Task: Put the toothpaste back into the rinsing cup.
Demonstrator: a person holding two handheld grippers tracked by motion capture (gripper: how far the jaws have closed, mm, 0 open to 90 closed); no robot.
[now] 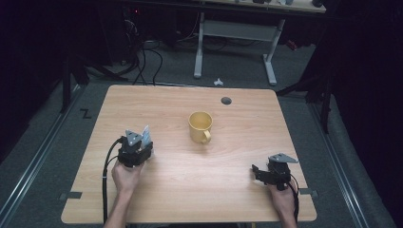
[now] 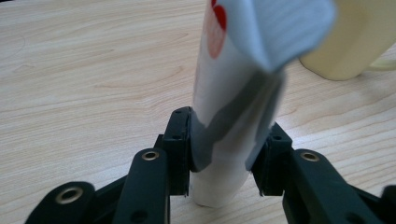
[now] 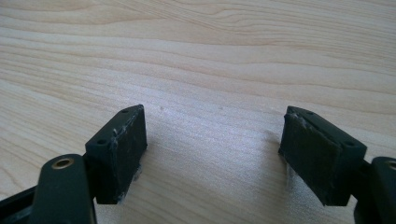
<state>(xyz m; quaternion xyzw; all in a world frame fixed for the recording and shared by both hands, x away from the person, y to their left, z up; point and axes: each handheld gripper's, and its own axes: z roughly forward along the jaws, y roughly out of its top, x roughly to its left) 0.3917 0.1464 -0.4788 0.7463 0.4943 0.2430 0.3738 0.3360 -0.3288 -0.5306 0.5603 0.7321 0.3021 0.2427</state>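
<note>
While standing on the table, white tube (image 2: 236,107) clamped upright in left claw (image 2: 224,154), yellow mug (image 1: 200,126) near.

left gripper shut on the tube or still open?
Shut on it. In the left gripper view both pads of the left gripper press the sides of the white tube, which stands upright on the table.

White squeeze tube (image 2: 233,116) with red mark stands upright, left claw (image 2: 226,154) clamping it.
</note>
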